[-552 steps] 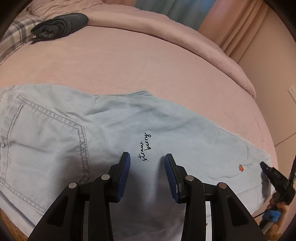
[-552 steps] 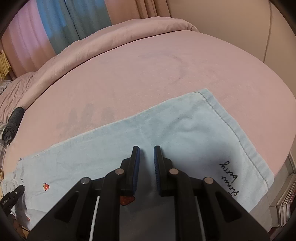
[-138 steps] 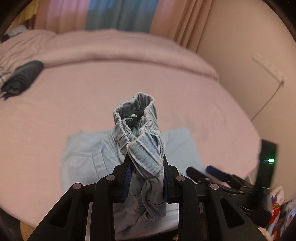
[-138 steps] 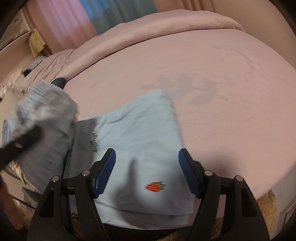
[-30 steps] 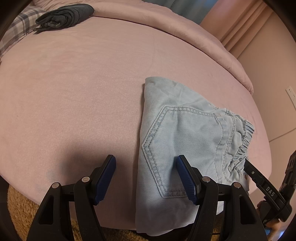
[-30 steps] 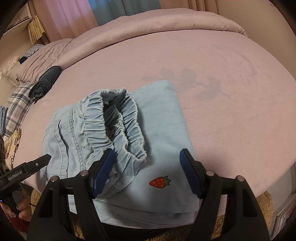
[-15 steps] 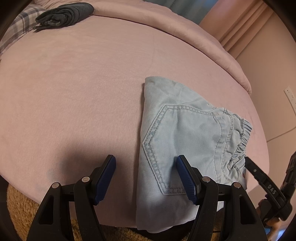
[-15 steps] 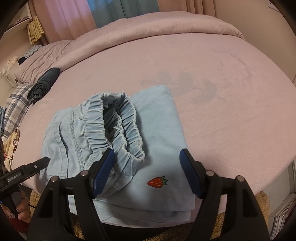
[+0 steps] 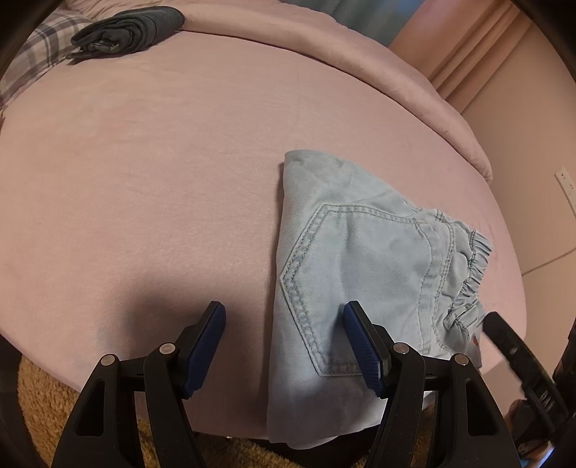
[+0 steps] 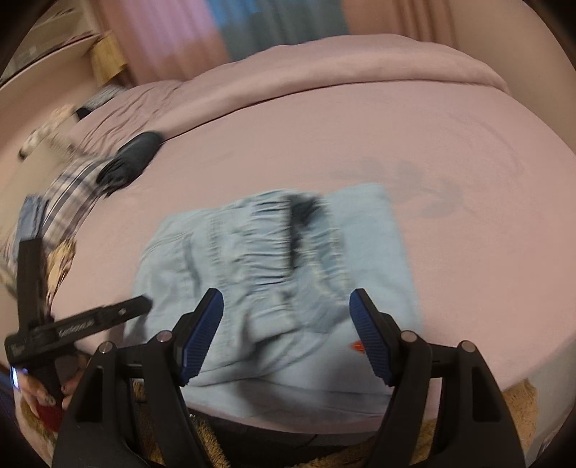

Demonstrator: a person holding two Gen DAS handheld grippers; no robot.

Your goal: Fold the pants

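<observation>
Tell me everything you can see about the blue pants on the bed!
The pants are pale blue denim, folded into a small bundle near the edge of the pink bed. A stitched back pocket faces up, the stretchy ruffled waistband lies on top, and a tiny red strawberry peeks out. Nothing holds them; only the bed touches them.

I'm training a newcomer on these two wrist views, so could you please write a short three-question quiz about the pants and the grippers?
1. True or false: the left gripper grips the pants.
2. What lies by the plaid pillow? A) dark bundle B) shoe C) book
3. What red motif shows beside the right gripper?

Key: 1 false, both grippers open and empty; 2 A; 3 a strawberry, blurred.
</observation>
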